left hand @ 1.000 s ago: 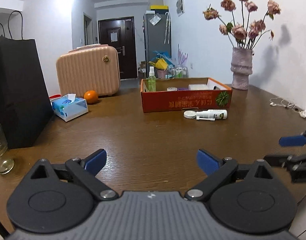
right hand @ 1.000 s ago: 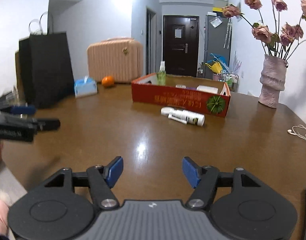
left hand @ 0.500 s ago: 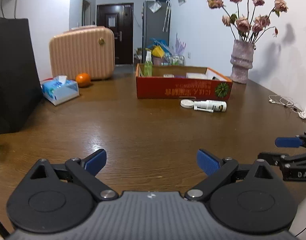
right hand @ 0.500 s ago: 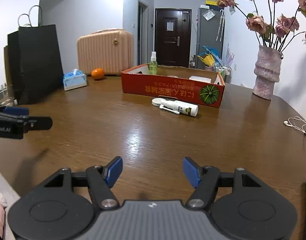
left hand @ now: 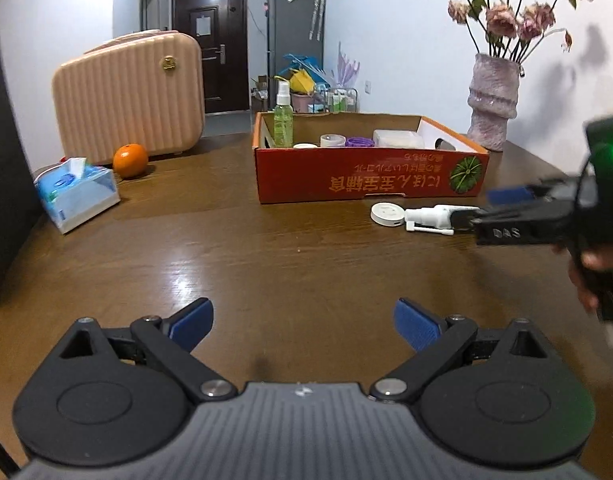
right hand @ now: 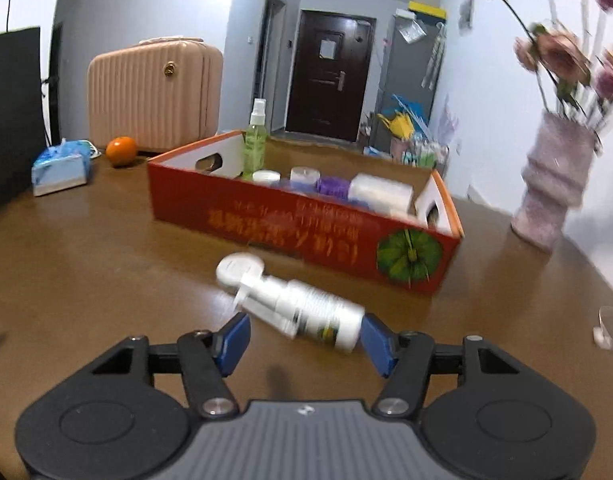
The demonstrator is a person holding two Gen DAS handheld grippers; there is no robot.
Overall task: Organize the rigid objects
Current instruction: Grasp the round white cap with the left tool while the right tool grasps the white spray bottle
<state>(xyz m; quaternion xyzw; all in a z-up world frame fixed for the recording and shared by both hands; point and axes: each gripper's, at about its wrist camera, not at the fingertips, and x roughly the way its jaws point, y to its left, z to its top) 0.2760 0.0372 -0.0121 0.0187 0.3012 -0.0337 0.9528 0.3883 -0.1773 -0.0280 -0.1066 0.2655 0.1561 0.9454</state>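
A white spray bottle (right hand: 306,308) lies on its side on the brown table, next to a round white lid (right hand: 238,268), just in front of a red cardboard box (right hand: 290,220). My right gripper (right hand: 304,342) is open, its blue pads on either side of the bottle's base, not closed on it. In the left wrist view the bottle (left hand: 430,218) and lid (left hand: 387,213) lie before the box (left hand: 366,180), with the right gripper (left hand: 486,206) reaching over the bottle's end. My left gripper (left hand: 304,326) is open and empty, low over the table.
The box holds a green spray bottle (left hand: 283,118), small jars and a white container. A tissue pack (left hand: 76,192), an orange (left hand: 130,155) and a pink suitcase (left hand: 130,96) stand at back left. A vase of flowers (left hand: 492,116) stands at back right.
My right gripper has moved forward across the table to the white spray bottle, which now lies between its pads. My left gripper has advanced a little toward the box.
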